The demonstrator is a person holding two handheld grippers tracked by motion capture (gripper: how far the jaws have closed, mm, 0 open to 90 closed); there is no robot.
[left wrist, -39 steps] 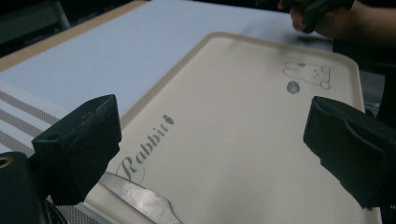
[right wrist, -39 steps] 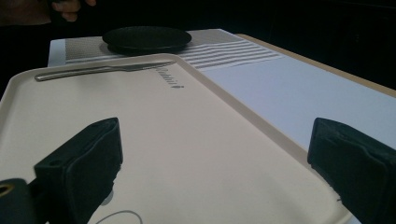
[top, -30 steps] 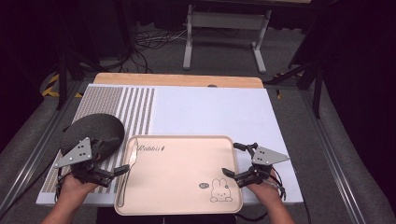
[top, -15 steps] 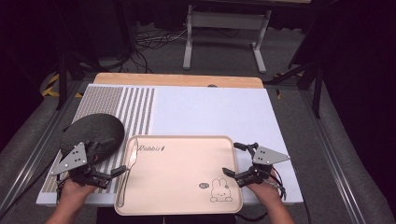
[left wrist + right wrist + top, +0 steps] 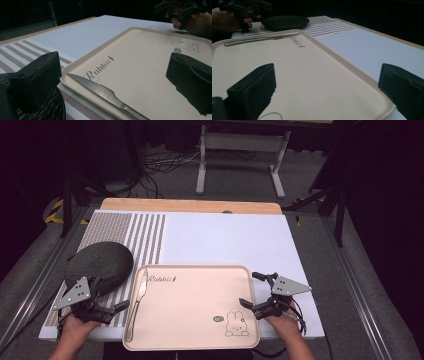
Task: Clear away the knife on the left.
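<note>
Two grippers, both gaping and empty, sit at the near corners of the tray [image 5: 200,290], which we take as our landmark. We see the left gripper [image 5: 117,306] just off the tray's near-left edge, its blocky matte-black jaws spread wide; in the left gripper view one jaw stands over the striped mat and the dark plate's edge, the other over the tray's smooth floor, and nothing lies between them but the knife passing beneath. We see the right gripper [image 5: 248,292] at the tray's near-right rim, jaws likewise far apart, one over the tray, one beyond its rim above the white surface, clasping nothing. Each carries a flat grey three-cornered plate on top and is held by a hand [image 5: 75,327] at the table's near edge.

We find the tray a pale peach rectangle with rounded corners and a low raised lip, printed with the word "Rabbit" at its far-left and a line-drawn rabbit at its near-right. Along its left inner edge lies a table knife [image 5: 136,302], dull grey metal, blade pointing away from us. Left of the tray rests a round, dark, matte plate [image 5: 100,262] on a woven mat [image 5: 145,235] of brown and white stripes. Beyond the tray spreads a plain white sheet [image 5: 225,240], edged by a wooden tabletop [image 5: 190,206].
</note>
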